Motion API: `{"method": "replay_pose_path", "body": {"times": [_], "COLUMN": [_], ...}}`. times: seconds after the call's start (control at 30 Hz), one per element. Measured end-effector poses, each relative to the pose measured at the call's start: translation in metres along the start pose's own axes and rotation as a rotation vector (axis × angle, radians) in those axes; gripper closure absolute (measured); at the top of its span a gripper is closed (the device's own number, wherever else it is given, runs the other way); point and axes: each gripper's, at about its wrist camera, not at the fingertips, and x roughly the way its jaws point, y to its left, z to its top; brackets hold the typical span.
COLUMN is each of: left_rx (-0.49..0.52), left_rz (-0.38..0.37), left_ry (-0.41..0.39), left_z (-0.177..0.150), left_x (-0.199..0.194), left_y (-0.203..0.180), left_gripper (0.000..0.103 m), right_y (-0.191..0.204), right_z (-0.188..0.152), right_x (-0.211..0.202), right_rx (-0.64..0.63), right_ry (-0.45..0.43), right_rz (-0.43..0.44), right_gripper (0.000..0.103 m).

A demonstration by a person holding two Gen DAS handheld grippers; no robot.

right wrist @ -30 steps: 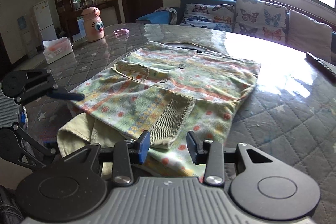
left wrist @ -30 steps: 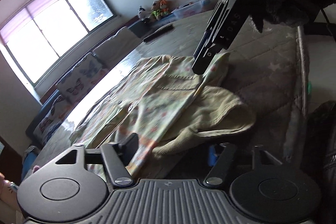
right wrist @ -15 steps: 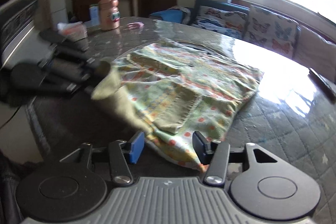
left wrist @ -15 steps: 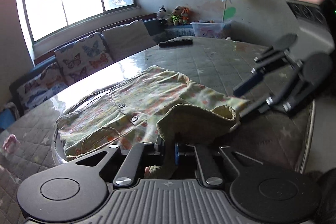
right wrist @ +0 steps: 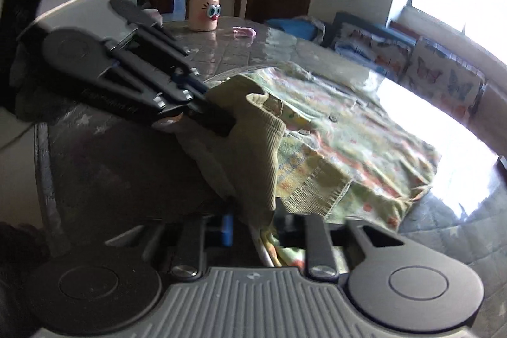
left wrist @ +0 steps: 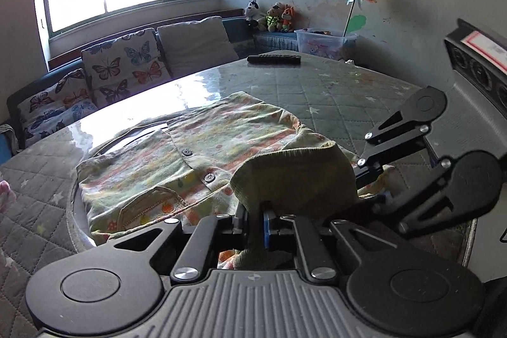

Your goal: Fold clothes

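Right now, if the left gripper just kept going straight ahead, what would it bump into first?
The left gripper is shut on the olive sleeve, so that cloth is already in its way. Beyond it, probably the flowered shirt lying on the table.

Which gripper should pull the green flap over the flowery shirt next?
Probably the left gripper: its jaws are shut on the lifted olive-green ribbed flap, facing across the flowery buttoned shirt. The right gripper straddles the shirt's edge, jaws apart.
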Motion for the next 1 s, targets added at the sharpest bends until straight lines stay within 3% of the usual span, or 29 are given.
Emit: {"method": "replay_pose_path", "body": {"times": [0.17, 0.23, 0.4, 0.6, 0.67, 0.77, 0.83, 0.93, 1.0], "left_rx": [0.001, 0.016, 0.101, 0.203, 0.245, 0.29, 0.282, 0.259, 0.242], "left_rz": [0.027, 0.048, 0.109, 0.218, 0.26, 0.303, 0.303, 0.294, 0.283], "left_ry": [-0.012, -0.019, 0.002, 0.033, 0.031, 0.021, 0.018, -0.01, -0.029], "left_z": [-0.007, -0.012, -0.032, -0.054, -0.056, -0.06, -0.059, -0.057, -0.053], "left_x": [-0.013, -0.021, -0.033, -0.03, -0.027, -0.024, -0.024, -0.033, -0.042], "left_y": [0.002, 0.002, -0.005, -0.009, -0.011, -0.01, -0.006, -0.002, -0.002], "left_gripper": [0.081, 0.057, 0.049, 0.049, 0.049, 0.065, 0.082, 0.093, 0.095], "right_y": [-0.026, -0.033, -0.045, -0.052, -0.052, -0.051, -0.05, -0.048, -0.047], "right_z": [0.013, 0.017, 0.023, 0.026, 0.027, 0.027, 0.026, 0.025, 0.024], "right_x": [-0.001, -0.002, -0.005, -0.008, -0.008, -0.01, -0.012, -0.018, -0.022], "right_rx": [0.159, 0.204, 0.253, 0.282, 0.292, 0.306, 0.309, 0.314, 0.316], "right_ry": [-0.002, -0.008, -0.033, -0.062, -0.073, -0.09, -0.105, -0.124, -0.137], "right_rz": [0.072, 0.088, 0.094, 0.085, 0.079, 0.071, 0.062, 0.058, 0.055], "right_gripper": [0.092, 0.093, 0.093, 0.093, 0.093, 0.094, 0.094, 0.095, 0.095]}}
